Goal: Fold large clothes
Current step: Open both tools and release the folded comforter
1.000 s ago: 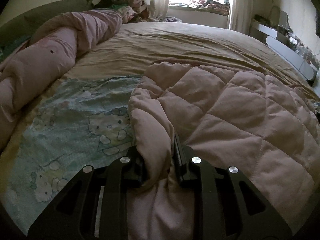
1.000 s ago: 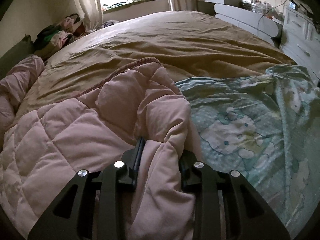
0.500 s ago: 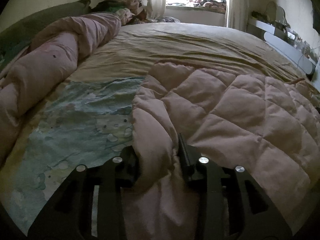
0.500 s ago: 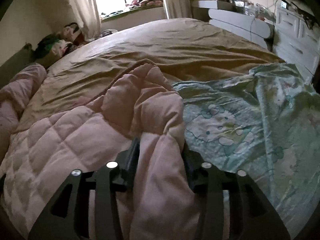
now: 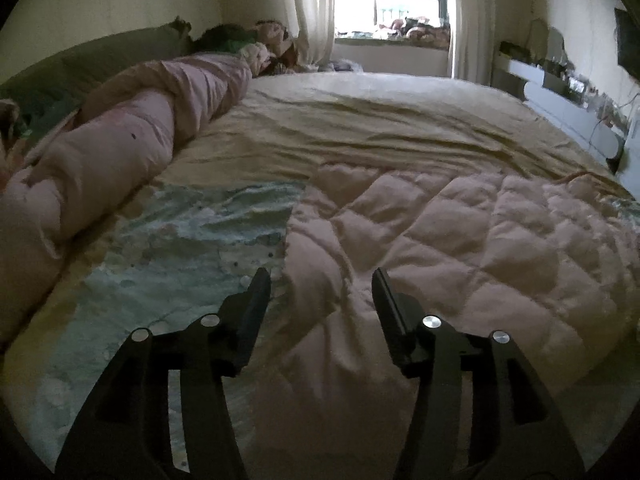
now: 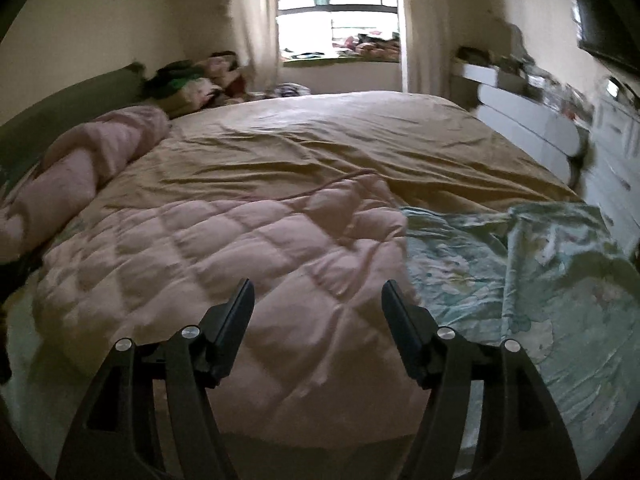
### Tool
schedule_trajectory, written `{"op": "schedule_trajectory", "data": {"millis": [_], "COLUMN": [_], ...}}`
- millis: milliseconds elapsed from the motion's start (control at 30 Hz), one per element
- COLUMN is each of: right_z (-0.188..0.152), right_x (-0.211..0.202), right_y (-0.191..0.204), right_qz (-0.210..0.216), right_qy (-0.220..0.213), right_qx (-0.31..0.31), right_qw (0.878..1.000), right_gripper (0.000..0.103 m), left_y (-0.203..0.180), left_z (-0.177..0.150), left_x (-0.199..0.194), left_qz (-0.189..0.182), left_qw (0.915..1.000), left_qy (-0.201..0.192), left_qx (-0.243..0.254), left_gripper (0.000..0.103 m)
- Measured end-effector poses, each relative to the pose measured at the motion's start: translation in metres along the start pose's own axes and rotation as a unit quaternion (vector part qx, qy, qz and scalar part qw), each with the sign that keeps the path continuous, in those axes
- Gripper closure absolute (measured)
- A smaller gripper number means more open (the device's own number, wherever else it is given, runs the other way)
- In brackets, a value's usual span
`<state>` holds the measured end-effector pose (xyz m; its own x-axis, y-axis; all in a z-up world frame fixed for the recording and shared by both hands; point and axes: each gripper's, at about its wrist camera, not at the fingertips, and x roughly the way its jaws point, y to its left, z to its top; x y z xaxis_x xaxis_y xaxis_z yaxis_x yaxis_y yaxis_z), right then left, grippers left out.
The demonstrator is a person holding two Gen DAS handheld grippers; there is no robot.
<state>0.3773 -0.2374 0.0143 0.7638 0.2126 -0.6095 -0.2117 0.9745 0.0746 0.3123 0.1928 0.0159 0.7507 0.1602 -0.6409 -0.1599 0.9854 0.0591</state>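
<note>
A pink quilted garment [image 5: 440,240] lies spread on the bed, over a pale green cartoon-print sheet [image 5: 192,240]. It also shows in the right wrist view [image 6: 240,264], with the green sheet [image 6: 540,280] to its right. My left gripper [image 5: 320,280] is open and empty above the garment's left edge. My right gripper [image 6: 318,292] is open and empty above the garment's near right part. Neither gripper touches the fabric.
A rolled pink duvet [image 5: 120,152] lies along the bed's left side by a green headboard [image 5: 80,68]. A tan bedspread [image 6: 340,144] covers the far bed. A white dresser [image 6: 612,160] stands at the right, a window [image 5: 400,4] at the back.
Both grippers were shut on folds of the pink garment. They have opened and let go, and have risen and pulled back. The garment now lies flat on the bed.
</note>
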Motion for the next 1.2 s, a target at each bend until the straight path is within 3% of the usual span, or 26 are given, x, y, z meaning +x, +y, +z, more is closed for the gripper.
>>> {"op": "schedule_trajectory", "data": {"millis": [100, 267, 467, 633, 967, 1200], "right_z": [-0.003, -0.011, -0.032, -0.043, -0.031, -0.029], "right_x": [-0.016, -0.029, -0.02, -0.013, 0.037, 0.08], "right_y": [0.011, 0.03, 0.056, 0.08, 0.111, 0.111], "right_qz": [0.013, 0.029, 0.038, 0.058, 0.057, 0.071], "right_qy": [-0.008, -0.011, 0.006, 0.015, 0.059, 0.121], "right_qx": [-0.01, -0.032, -0.054, -0.075, -0.088, -0.058], "right_qw": [1.0, 0.999, 0.998, 0.995, 0.993, 0.988], "right_gripper": [0.035, 0.029, 0.028, 0.027, 0.026, 0.015], "left_y": [-0.006, -0.037, -0.081, -0.1, -0.106, -0.101], "left_z": [0.0, -0.011, -0.042, -0.059, -0.055, -0.054], "left_x": [-0.018, -0.04, -0.038, -0.027, 0.005, 0.022], "left_qz": [-0.008, -0.035, -0.077, -0.081, -0.076, -0.089], "left_qw": [0.9999, 0.999, 0.996, 0.9956, 0.9947, 0.9925], "left_qy": [-0.014, -0.016, 0.008, 0.021, 0.058, 0.08], "left_qx": [-0.003, 0.025, 0.045, 0.043, 0.039, 0.022], "left_gripper": [0.045, 0.036, 0.035, 0.029, 0.017, 0.013]}}
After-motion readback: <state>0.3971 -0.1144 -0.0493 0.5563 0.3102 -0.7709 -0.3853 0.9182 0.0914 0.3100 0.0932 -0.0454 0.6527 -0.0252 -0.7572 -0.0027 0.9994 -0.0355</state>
